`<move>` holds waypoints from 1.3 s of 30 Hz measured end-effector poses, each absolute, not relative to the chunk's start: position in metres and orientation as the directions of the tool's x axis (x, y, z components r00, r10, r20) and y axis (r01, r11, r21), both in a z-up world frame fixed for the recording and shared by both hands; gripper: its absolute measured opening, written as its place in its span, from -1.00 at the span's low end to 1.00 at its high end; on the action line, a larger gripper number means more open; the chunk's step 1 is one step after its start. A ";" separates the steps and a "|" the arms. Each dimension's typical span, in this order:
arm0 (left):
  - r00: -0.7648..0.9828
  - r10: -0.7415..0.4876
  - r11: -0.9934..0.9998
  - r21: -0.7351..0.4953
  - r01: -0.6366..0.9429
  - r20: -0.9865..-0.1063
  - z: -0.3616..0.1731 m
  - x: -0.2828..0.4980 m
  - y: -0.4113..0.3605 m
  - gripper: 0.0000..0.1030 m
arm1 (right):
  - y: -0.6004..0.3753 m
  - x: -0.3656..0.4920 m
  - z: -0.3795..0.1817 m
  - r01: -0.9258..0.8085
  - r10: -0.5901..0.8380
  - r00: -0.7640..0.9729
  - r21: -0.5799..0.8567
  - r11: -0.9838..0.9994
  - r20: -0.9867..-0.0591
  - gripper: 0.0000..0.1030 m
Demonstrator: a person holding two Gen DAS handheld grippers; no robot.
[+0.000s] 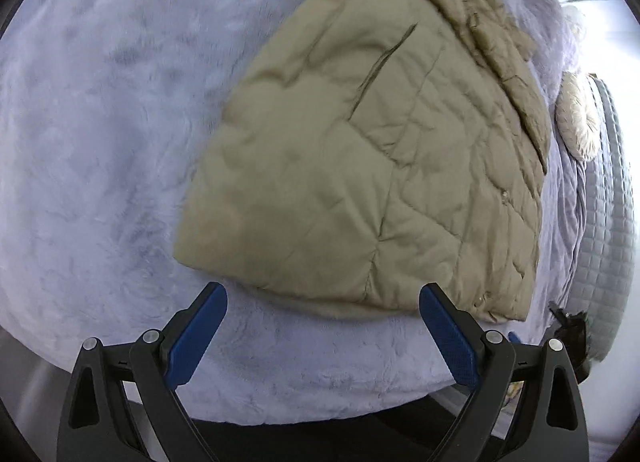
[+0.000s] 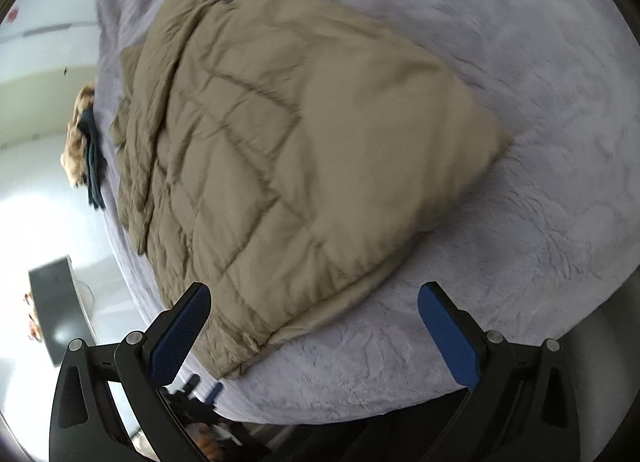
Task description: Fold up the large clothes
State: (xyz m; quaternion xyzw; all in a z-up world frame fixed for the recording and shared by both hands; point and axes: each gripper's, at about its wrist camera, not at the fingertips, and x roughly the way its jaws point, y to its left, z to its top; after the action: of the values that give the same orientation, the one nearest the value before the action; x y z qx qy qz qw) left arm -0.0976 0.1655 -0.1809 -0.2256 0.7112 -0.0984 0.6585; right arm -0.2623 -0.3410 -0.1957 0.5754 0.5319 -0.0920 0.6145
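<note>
A khaki quilted jacket lies folded on a pale lilac plush blanket. In the left wrist view it fills the centre and right, its hem just beyond my left gripper, which stands open with nothing between its blue pads. In the right wrist view the same jacket stretches from upper left to the middle, one corner near the blanket's edge. My right gripper is open too, above the jacket's near corner and the blanket, holding nothing.
A round cream cushion and a grey quilted cover lie at the right in the left wrist view. A furry brown item with dark cloth sits at the bed's left edge. Floor and a dark object lie beyond.
</note>
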 end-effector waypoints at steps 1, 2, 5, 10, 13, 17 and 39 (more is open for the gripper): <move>-0.028 -0.460 0.872 -0.445 -0.204 -0.888 -0.185 -0.099 0.164 0.89 | -0.343 -0.265 -0.201 0.733 0.496 0.426 0.610 0.301 -0.756 0.99; -0.026 -0.470 0.864 -0.454 -0.216 -0.882 -0.189 -0.098 0.163 0.89 | -0.343 -0.268 -0.205 0.738 0.495 0.432 0.611 0.286 -0.754 0.99; -0.022 -0.491 0.848 -0.472 -0.240 -0.871 -0.198 -0.095 0.157 0.89 | -0.344 -0.273 -0.217 0.748 0.500 0.456 0.622 0.233 -0.736 0.98; -0.001 -0.497 0.839 -0.481 -0.254 -0.867 -0.208 -0.088 0.143 0.89 | -0.347 -0.275 -0.235 0.737 0.507 0.515 0.660 0.150 -0.691 0.98; 0.022 -0.506 0.826 -0.492 -0.274 -0.862 -0.212 -0.081 0.138 0.89 | -0.347 -0.276 -0.243 0.715 0.509 0.574 0.696 0.070 -0.641 0.98; 0.044 -0.520 0.811 -0.509 -0.289 -0.853 -0.217 -0.074 0.128 0.89 | -0.343 -0.271 -0.256 0.686 0.532 0.623 0.727 -0.019 -0.574 0.98; 0.305 -0.587 0.773 -0.631 -0.067 -0.750 -0.087 -0.008 0.114 -0.79 | -0.347 -0.198 -0.151 0.462 0.577 0.665 0.868 0.180 -0.474 -0.85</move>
State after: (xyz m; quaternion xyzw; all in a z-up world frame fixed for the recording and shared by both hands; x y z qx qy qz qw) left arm -0.0075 0.1140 -0.0873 -0.2900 0.5637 -0.1722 0.7540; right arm -0.1984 -0.3467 -0.1507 0.6388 0.4066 0.0442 0.6517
